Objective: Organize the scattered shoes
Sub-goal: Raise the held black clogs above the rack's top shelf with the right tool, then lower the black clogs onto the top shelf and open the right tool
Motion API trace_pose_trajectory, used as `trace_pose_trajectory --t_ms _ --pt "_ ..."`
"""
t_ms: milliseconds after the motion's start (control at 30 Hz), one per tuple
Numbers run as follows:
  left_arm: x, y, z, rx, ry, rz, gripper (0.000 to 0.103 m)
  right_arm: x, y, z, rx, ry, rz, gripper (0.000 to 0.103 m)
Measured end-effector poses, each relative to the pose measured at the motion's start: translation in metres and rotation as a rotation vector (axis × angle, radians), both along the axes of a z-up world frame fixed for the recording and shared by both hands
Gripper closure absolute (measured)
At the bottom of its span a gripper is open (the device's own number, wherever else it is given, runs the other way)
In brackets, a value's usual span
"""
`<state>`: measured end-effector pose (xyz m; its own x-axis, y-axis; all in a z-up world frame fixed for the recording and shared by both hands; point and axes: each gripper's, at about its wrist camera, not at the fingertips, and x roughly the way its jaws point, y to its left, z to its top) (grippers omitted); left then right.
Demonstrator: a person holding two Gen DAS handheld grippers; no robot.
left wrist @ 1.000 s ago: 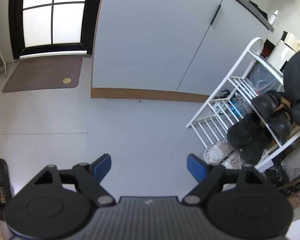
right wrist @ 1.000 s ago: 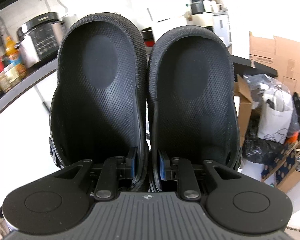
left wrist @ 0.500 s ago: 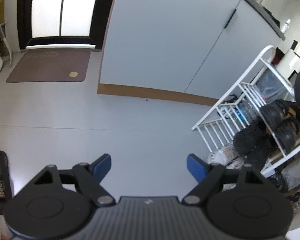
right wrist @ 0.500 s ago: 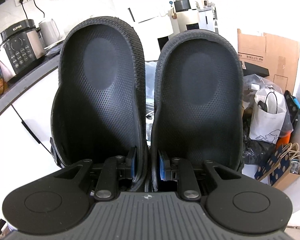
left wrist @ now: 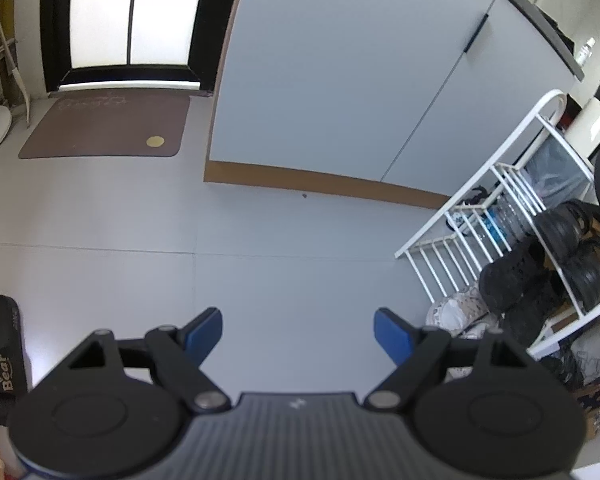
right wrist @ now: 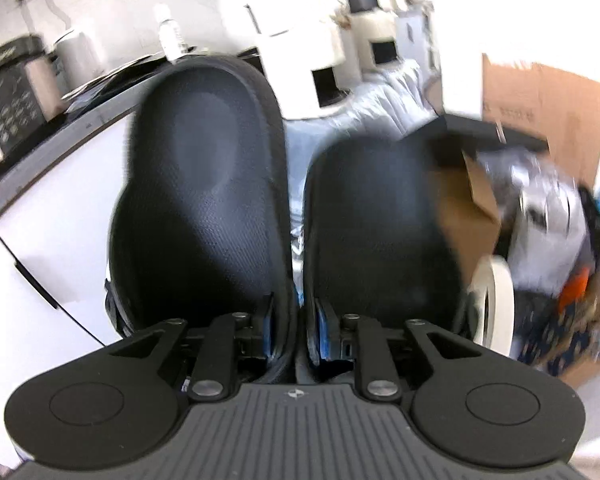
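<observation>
1. Biggest thing that matters: the white shoe rack [left wrist: 496, 184] is off at the far right of my left-hand view, against the grey cabinet [left wrist: 332, 80]. Black shoes [left wrist: 512, 276] already fill its near shelves, so I'd aim for the bare slats further along.
2. My right gripper [right wrist: 294, 330] is clamped on the inner walls of a pair of black clogs [right wrist: 204, 184], jaws closing a touch tighter. Toes point away from me, insoles facing the camera.
3. Cardboard boxes [right wrist: 540, 100] and bags crowd the right side.
4. Left gripper [left wrist: 298, 330] is wide open, empty, over bare floor.
5. One black slipper [left wrist: 2, 352] still lies near left. The left hand's closer to it.
</observation>
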<state>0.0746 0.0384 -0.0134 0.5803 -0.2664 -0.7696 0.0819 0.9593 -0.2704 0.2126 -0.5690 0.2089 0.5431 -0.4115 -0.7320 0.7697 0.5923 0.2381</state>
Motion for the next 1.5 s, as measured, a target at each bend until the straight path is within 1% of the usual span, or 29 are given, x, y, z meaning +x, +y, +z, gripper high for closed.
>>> trace_pose_trajectory --t_ms 33,133,267,333,367,400,467,567,633,733,900,967,1133,1200,1333,1433,1500 --pt "0.001 -0.002 -0.001 0.003 0.003 -0.002 0.018 0.002 -0.005 -0.002 0.013 -0.004 0.003 0.082" --pt "0.004 -0.007 -0.005 0.014 0.013 -0.005 0.018 0.006 -0.012 -0.006 0.008 -0.009 -0.005 0.082" --pt "0.005 -0.015 -0.009 0.025 0.02 -0.016 0.018 0.018 -0.026 -0.009 0.02 -0.007 -0.038 0.083" --pt "0.006 -0.02 -0.01 0.036 0.023 -0.026 0.018 0.024 -0.033 -0.013 0.01 -0.007 -0.046 0.085" --pt "0.006 -0.022 -0.011 0.04 0.024 -0.029 0.018 0.027 -0.036 -0.015 0.005 -0.005 -0.042 0.086" --pt "0.007 -0.023 -0.012 0.044 0.025 -0.033 0.018 0.03 -0.039 -0.017 -0.002 -0.003 -0.034 0.095" --pt "0.007 -0.026 -0.013 0.056 0.028 -0.042 0.018 0.037 -0.042 -0.02 -0.012 0.002 -0.02 0.097" --pt "0.006 -0.028 -0.015 0.069 0.029 -0.046 0.018 0.047 -0.045 -0.031 -0.018 0.013 -0.01 0.097" --pt "0.006 -0.028 -0.016 0.08 0.033 -0.05 0.018 0.052 -0.045 -0.046 -0.021 0.028 -0.005 0.097" --pt "0.007 -0.029 -0.019 0.093 0.043 -0.051 0.018 0.056 -0.048 -0.056 -0.037 0.035 0.001 0.097" --pt "0.009 -0.033 -0.019 0.099 0.044 -0.054 0.018 0.058 -0.056 -0.061 -0.055 0.047 0.011 0.097" --pt "0.009 -0.035 -0.019 0.098 0.043 -0.056 0.018 0.057 -0.058 -0.061 -0.069 0.063 -0.004 0.097" --pt "0.007 -0.038 -0.019 0.107 0.037 -0.074 0.018 0.046 -0.068 -0.062 -0.103 0.036 -0.009 0.098" --pt "0.007 -0.038 -0.019 0.105 0.037 -0.073 0.018 0.041 -0.069 -0.057 -0.12 0.015 -0.018 0.096" --pt "0.008 -0.036 -0.017 0.094 0.032 -0.066 0.018 0.034 -0.072 -0.047 -0.112 -0.015 -0.036 0.095" --pt "0.007 -0.036 -0.014 0.087 0.026 -0.074 0.018 0.026 -0.067 -0.033 -0.104 -0.027 -0.029 0.085" --pt "0.007 -0.037 -0.014 0.085 0.025 -0.078 0.018 0.021 -0.062 -0.026 -0.094 -0.035 -0.021 0.066"
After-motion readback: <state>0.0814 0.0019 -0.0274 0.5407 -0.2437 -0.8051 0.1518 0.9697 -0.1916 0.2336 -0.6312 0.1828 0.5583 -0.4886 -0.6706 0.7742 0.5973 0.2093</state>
